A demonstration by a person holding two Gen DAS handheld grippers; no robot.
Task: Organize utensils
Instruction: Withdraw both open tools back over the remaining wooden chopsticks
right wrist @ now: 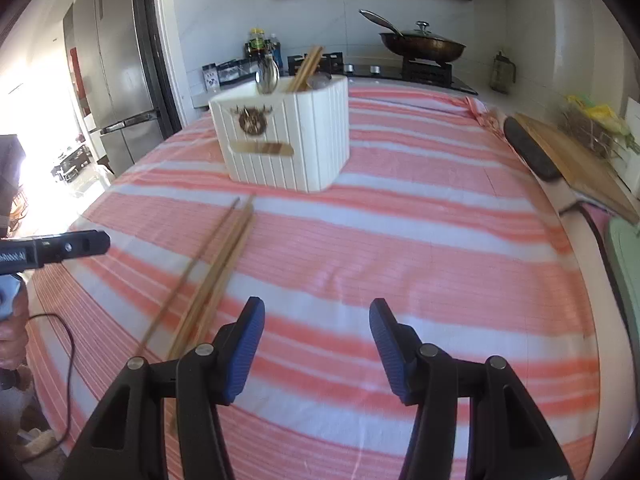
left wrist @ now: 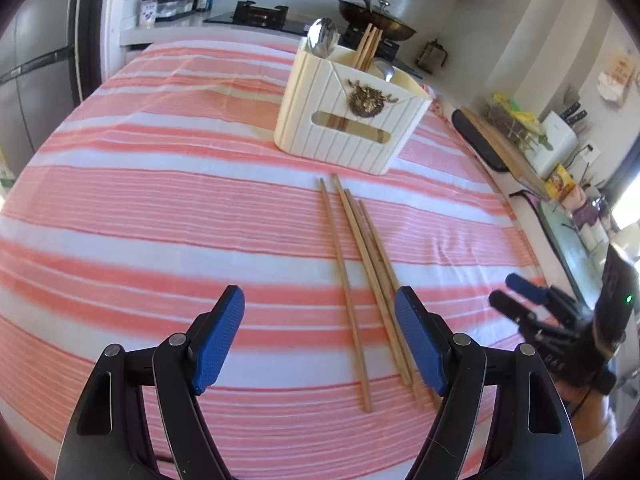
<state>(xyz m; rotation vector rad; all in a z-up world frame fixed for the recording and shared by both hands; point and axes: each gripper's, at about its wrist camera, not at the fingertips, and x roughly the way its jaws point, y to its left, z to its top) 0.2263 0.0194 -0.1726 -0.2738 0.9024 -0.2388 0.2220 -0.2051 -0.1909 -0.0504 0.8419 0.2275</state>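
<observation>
Several wooden chopsticks [left wrist: 360, 280] lie side by side on the pink-and-white striped cloth [left wrist: 160, 200]. Behind them stands a cream ribbed utensil holder [left wrist: 348, 120] with spoons [left wrist: 324, 36] and more chopsticks upright in it. My left gripper [left wrist: 319, 294] is open just above the cloth. The near ends of the loose chopsticks lie between its fingers, close to the right finger [left wrist: 420, 340], which hides some of them. My right gripper [right wrist: 317, 306] is open over bare cloth with nothing between its fingers. The chopsticks [right wrist: 216, 264] lie to its left and the holder [right wrist: 288, 140] stands ahead.
A wok [right wrist: 424, 46] sits on the stove behind the table. A wooden cutting board [right wrist: 580, 168] and packets lie along the right counter. A fridge [right wrist: 120, 92] stands at the left. A hand [right wrist: 12, 340] and a cable show at the table's left edge.
</observation>
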